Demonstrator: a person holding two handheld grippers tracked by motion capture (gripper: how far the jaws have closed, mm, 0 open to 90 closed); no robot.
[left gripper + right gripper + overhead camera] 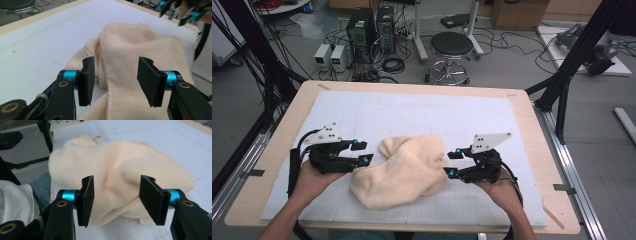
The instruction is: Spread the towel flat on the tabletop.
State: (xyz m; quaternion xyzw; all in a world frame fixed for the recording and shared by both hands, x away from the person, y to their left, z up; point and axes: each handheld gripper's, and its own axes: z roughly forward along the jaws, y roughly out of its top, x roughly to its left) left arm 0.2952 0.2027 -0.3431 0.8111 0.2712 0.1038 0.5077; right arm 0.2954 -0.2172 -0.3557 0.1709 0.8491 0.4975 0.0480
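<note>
With both the left gripper (362, 152) and right gripper (451, 163) parted beside the crumpled towel (404, 170) near the table's (277, 145) front edge, you next pinch two corners.
</note>
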